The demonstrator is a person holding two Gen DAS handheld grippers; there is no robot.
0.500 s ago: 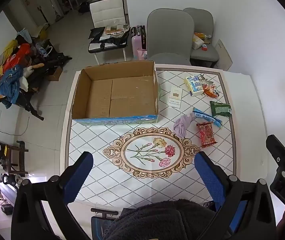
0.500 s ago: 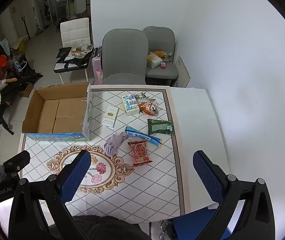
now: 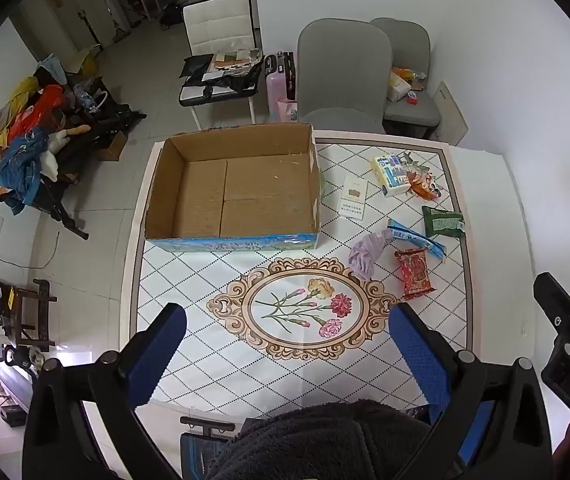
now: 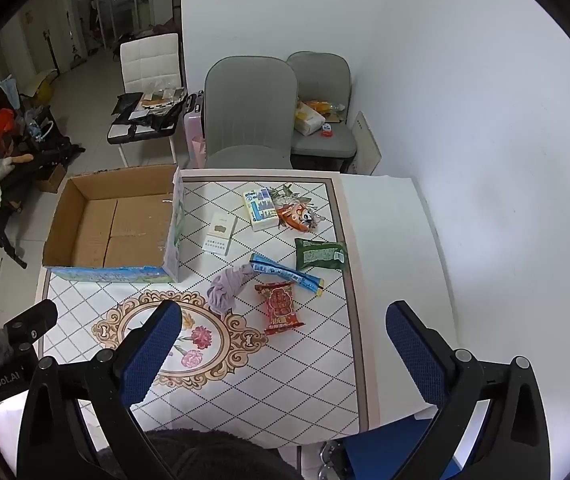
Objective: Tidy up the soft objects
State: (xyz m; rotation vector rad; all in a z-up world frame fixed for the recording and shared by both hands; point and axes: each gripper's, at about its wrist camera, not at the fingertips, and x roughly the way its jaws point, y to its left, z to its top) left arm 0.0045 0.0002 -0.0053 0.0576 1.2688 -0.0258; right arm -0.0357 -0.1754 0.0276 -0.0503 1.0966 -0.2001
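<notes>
Box [image 3: 241, 196]: 1 | purple cloth [image 3: 366, 252]: 1 | snack packets: 4 | both jaws wide open, empty

Print on the white card [image 3: 352, 199] too small, perhaps blurred.

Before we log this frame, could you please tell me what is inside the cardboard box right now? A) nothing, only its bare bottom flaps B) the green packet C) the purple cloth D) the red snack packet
A: the cardboard box shows only bare brown bottom flaps, while the purple cloth, red snack packet and green packet all lie on the tablecloth to its right.
</notes>
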